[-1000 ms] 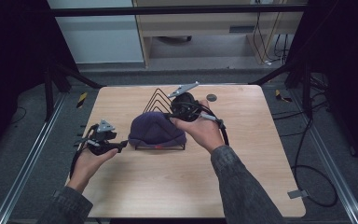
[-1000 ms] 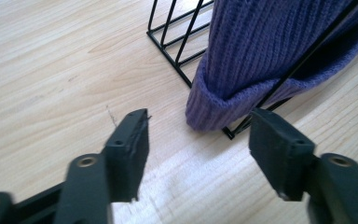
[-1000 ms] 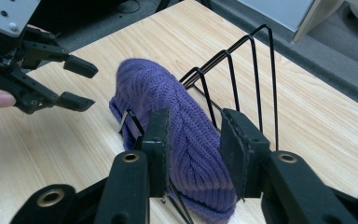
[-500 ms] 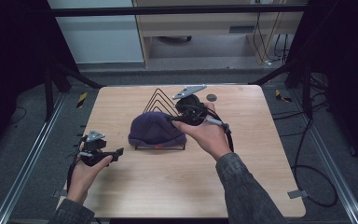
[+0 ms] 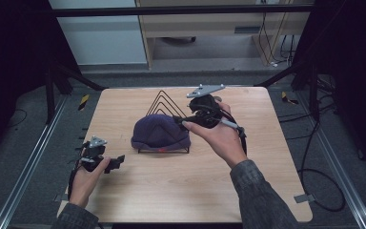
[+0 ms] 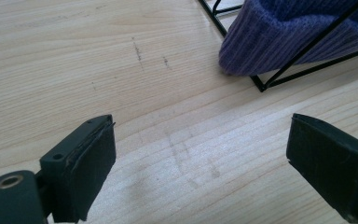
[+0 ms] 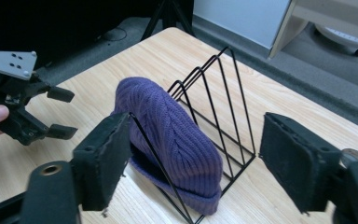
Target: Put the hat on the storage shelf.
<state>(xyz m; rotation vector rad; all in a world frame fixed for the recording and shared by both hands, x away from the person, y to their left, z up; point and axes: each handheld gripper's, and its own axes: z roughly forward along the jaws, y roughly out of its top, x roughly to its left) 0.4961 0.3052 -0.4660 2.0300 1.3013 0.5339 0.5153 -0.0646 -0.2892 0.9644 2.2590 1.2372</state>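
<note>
Pale wood-grain tabletop (image 5: 181, 191) fills the middle of the high view, ringed by dark floor, black frame legs and a light cabinet along the top of the frame. Near the centre sits a purple ribbed knit beanie (image 5: 160, 132), draped over the front loops of a black wire rack of triangular dividers (image 5: 163, 101); the bare loops rise behind it toward the upper middle.

At the lower left of the high view, the left gripper (image 5: 116, 163) rests low over the table in the person's left hand (image 5: 85, 177). Its jaws have just been opening and now stand wide apart with nothing between them. In the left gripper view the beanie's cuff (image 6: 284, 37) lies in the upper right corner, well beyond the black pads (image 6: 91, 168), with only bare wood in the gap.

Right of centre, the right gripper (image 5: 179, 120) is held by the right hand (image 5: 221, 138) just beside the beanie's upper right edge. Its jaws have also just been opening and are spread wide, gripping nothing. In the right gripper view the beanie (image 7: 172, 135) sits between and beyond the two pads (image 7: 105, 158), nearer the left one, whether it touches it I cannot tell. The left gripper (image 7: 58, 112) appears at the left edge of that view.
</note>
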